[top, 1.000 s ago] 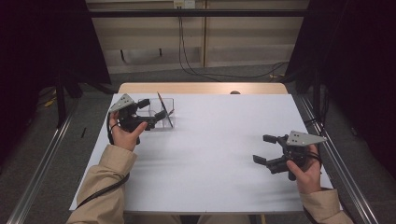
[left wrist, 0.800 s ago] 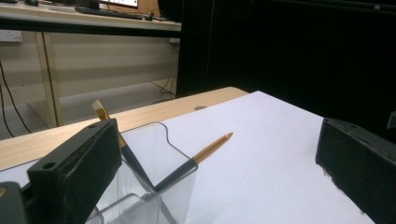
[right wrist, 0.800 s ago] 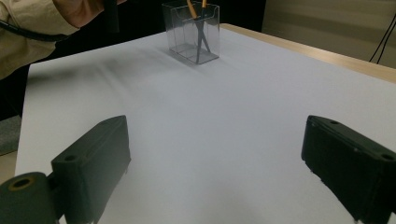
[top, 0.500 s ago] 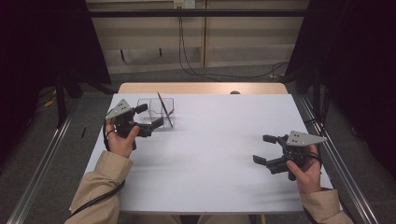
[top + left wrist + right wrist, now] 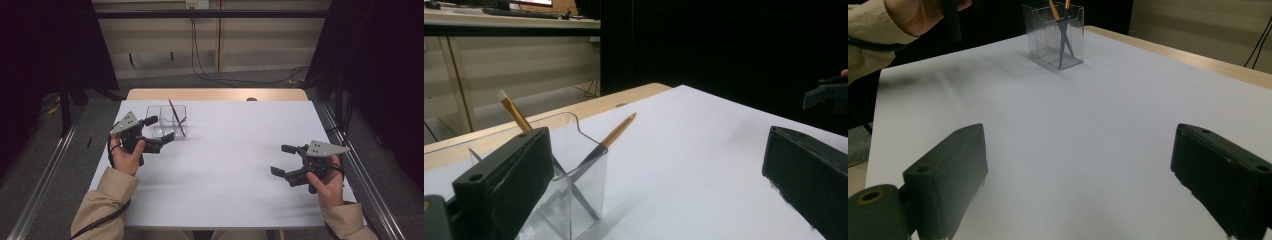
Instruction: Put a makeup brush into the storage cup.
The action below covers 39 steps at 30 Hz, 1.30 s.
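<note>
Holding nothing, left gripper (image 5: 159, 131) jaws wide beside clear holder (image 5: 167, 120), right gripper (image 5: 286, 161) likewise, no legible writing

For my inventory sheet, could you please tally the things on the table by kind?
Clear holder: 1
Brushes standing crossed in the holder: 2
Total: 3

The bench (image 5: 225, 165) has a white top and a bare wooden strip (image 5: 215, 94) along its far edge. Behind it, black cables (image 5: 200, 55) hang down a pale wall and run across the grey floor (image 5: 225, 80). Dark curtains (image 5: 380, 65) stand on both sides.
</note>
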Motion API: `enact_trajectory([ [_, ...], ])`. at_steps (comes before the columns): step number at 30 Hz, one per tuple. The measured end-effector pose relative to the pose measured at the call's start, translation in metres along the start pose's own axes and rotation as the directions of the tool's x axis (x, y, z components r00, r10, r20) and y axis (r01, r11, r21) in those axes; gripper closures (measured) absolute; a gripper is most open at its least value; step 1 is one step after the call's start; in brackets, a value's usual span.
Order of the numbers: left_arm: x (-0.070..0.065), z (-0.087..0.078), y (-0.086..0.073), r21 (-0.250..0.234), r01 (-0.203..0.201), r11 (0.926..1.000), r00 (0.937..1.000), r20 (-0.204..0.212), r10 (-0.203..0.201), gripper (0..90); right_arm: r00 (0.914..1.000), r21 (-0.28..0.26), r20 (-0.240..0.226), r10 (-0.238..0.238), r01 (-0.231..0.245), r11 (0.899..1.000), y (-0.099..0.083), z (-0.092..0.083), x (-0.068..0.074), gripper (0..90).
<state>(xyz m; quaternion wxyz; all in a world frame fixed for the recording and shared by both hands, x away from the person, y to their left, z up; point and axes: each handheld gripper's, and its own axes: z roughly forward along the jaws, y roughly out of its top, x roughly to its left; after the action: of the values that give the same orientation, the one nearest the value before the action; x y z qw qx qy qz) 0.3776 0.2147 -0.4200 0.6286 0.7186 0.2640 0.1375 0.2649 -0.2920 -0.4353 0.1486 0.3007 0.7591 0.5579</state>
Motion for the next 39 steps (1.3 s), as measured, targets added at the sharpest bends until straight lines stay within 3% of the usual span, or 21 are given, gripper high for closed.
enact_trajectory([
  [13,-0.006,-0.014,-0.003,-0.007,0.012,0.9999,0.9996,0.024,-0.012,0.1,1.0000,-0.004,0.007,0.001,-0.001,1.000,0.000,-0.003,0.001,7.7],
  [17,-0.005,-0.021,-0.004,-0.008,0.017,0.9998,0.9998,0.012,-0.016,0.1,1.0000,-0.001,0.005,0.000,0.000,1.000,0.000,-0.003,0.001,7.7],
  [39,-0.011,-0.044,-0.012,0.016,-0.004,0.9999,0.9994,0.033,0.004,0.3,1.0000,-0.001,0.007,-0.003,0.003,1.000,0.000,-0.003,0.002,7.7],
])
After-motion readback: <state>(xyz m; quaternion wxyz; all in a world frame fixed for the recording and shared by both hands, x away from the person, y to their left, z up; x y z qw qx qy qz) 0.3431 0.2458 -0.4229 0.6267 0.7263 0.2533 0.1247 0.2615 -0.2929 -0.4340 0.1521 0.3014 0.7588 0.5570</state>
